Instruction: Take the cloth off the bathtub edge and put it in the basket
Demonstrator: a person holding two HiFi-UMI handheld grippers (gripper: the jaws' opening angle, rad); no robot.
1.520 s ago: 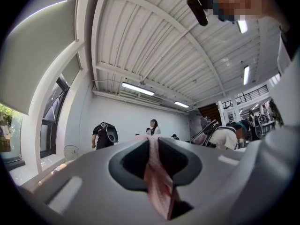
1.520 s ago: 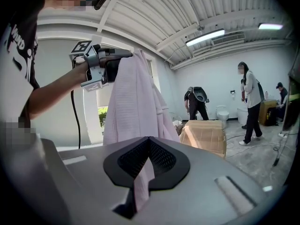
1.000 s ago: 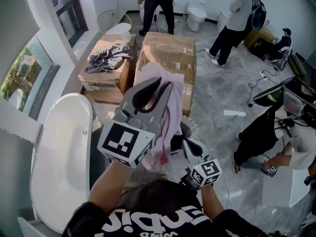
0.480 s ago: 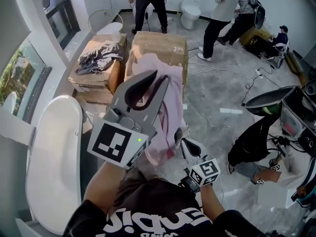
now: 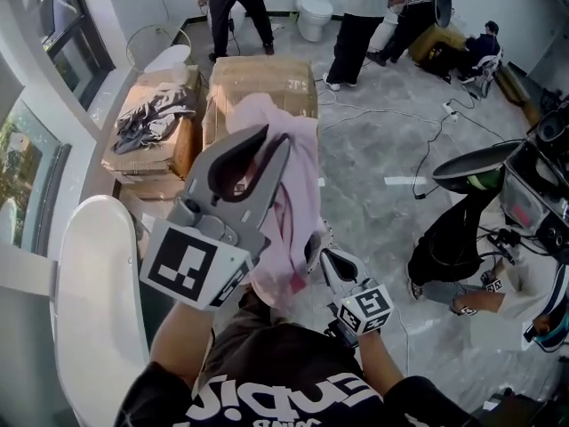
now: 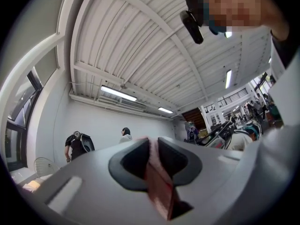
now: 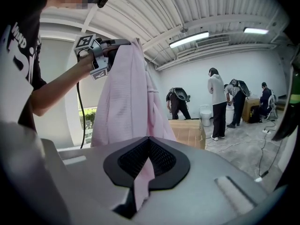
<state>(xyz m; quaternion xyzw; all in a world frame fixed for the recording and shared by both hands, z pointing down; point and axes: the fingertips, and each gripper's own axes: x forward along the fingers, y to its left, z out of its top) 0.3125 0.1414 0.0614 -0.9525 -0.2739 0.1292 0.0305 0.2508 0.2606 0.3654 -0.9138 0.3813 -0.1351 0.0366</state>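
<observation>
The pink cloth (image 5: 298, 185) hangs in the air in front of me, held between both grippers. My left gripper (image 5: 276, 136) is raised high and shut on the cloth's top edge; in the left gripper view the cloth (image 6: 152, 149) is pinched between the jaws. Lower down, my right gripper (image 5: 320, 256) is shut on a bottom corner of the cloth (image 7: 149, 142). From the right gripper view the cloth (image 7: 126, 102) drapes down from the left gripper (image 7: 126, 42). The white bathtub (image 5: 89, 310) lies at the lower left. A bit of round rim (image 5: 327, 235) shows beside the cloth; the rest is hidden.
Two cardboard boxes (image 5: 258, 83) stand ahead, one with grey clothes (image 5: 147, 118) on it. A toilet (image 5: 313, 7) and several standing people are at the back. A person crouches at the right (image 5: 453, 238). Cables (image 5: 391, 118) trail over the grey floor.
Both grippers have carried the cloth sideways, away from the bathtub, the left one a little higher. The dark round thing seen under the cloth a second ago is now almost covered.
</observation>
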